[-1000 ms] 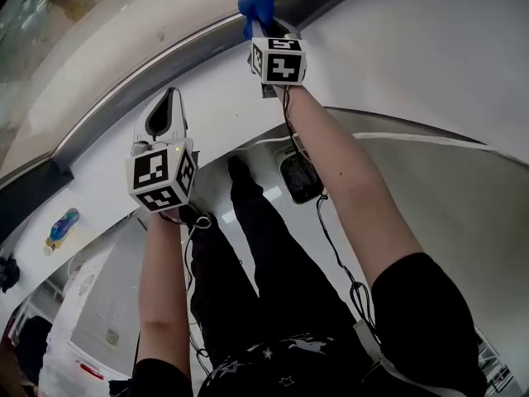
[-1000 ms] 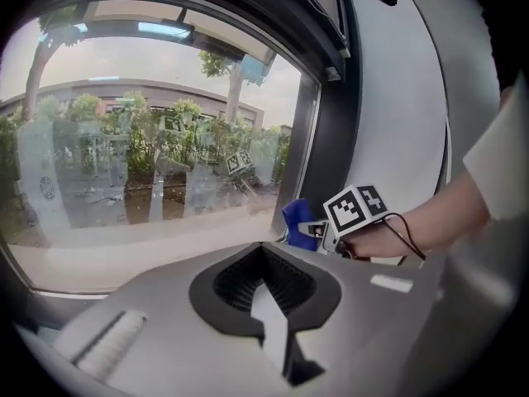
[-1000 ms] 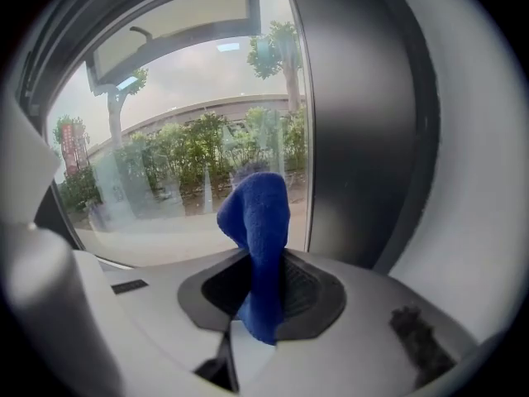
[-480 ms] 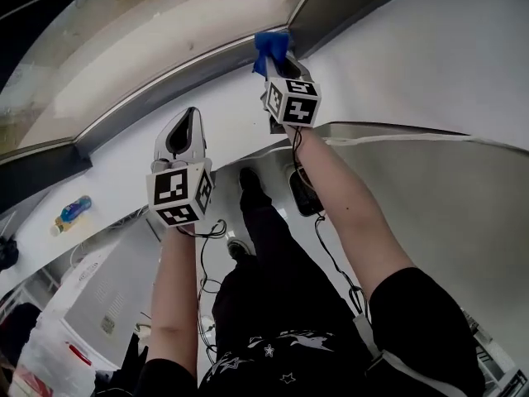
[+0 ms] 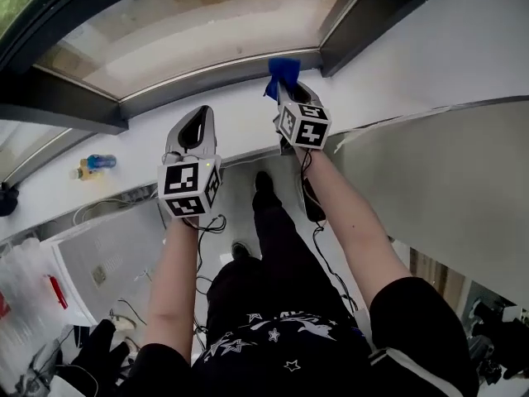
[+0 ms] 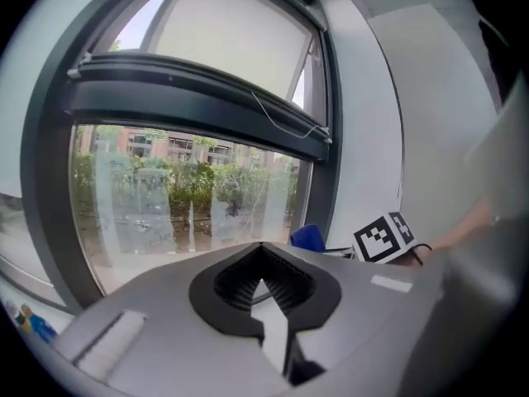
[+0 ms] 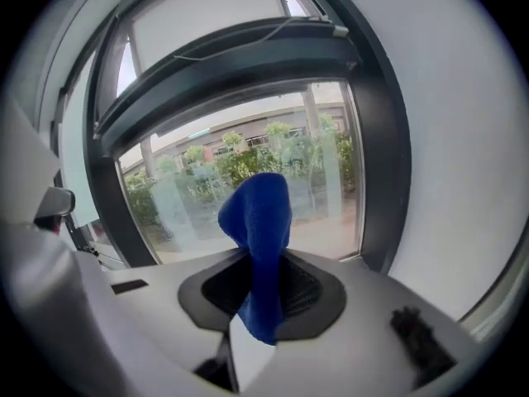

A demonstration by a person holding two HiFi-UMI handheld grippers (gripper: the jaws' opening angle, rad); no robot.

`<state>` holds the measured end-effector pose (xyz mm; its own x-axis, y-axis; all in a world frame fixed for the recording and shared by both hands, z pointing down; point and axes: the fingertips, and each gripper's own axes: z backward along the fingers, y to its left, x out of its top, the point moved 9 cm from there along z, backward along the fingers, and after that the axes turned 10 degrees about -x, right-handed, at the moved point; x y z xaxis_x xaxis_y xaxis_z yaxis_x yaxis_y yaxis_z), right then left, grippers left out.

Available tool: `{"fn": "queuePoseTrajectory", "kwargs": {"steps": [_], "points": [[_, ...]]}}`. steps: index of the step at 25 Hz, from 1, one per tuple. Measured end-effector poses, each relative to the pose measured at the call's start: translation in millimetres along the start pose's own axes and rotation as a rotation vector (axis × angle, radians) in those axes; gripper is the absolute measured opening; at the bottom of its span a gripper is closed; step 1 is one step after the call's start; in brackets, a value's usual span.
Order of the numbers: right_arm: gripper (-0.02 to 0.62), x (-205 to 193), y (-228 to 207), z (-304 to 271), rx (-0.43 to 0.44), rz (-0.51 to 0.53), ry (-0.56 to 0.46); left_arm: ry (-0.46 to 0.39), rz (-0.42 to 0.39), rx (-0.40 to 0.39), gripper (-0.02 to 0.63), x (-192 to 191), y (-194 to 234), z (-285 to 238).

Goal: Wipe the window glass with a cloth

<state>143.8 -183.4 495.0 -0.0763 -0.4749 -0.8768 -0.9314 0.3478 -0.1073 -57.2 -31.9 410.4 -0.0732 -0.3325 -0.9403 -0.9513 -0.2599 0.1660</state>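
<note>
We face a large pane of clear window glass (image 5: 207, 23) set in a dark, matte metal frame (image 5: 364, 16). Trees and buildings show through the pane, with pale streaks across it. Below the glass runs a smooth white sill (image 5: 116, 151), and a plain white wall rises to the right of the frame.

Our left gripper (image 5: 197, 116), a smooth grey plastic shell with black ribbed pads, is held over the sill just below the glass. Its jaws meet at the tips, leaving only the teardrop hollow between the pads, and there is nothing in it. It touches nothing.

Our right gripper (image 5: 285, 88), of the same make, is raised a little farther forward, near the lower right corner of the pane beside the frame's upright. Its jaws are clamped on a deep-blue, soft, fuzzy cloth (image 7: 260, 230). The cloth is bunched into a narrow fold; it sticks up beyond the jaw tips as a rounded tuft, and a short end hangs below the pads. We cannot tell whether the tuft touches the glass.

Each gripper carries a white cube with black square markers (image 5: 188, 187).

Far to the left on the sill lies a small bottle with a blue top (image 5: 92, 164), well apart from both grippers.
</note>
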Motion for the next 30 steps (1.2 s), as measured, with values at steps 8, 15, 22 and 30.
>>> {"fn": "queuePoseTrajectory", "kwargs": {"steps": [8, 15, 22, 30], "points": [[0.078, 21, 69, 124, 0.108, 0.031, -0.063, -0.133, 0.002, 0.044, 0.006, 36, -20, 141], [0.078, 15, 104, 235, 0.162, 0.058, -0.102, -0.159, -0.024, 0.036, 0.006, 26, -45, 248], [0.078, -3, 93, 303, 0.177, 0.074, -0.08, -0.129, 0.041, 0.045, 0.006, 5, -71, 294], [0.078, -3, 88, 337, 0.225, 0.099, -0.086, -0.194, 0.025, 0.059, 0.006, 21, -102, 307]]}}
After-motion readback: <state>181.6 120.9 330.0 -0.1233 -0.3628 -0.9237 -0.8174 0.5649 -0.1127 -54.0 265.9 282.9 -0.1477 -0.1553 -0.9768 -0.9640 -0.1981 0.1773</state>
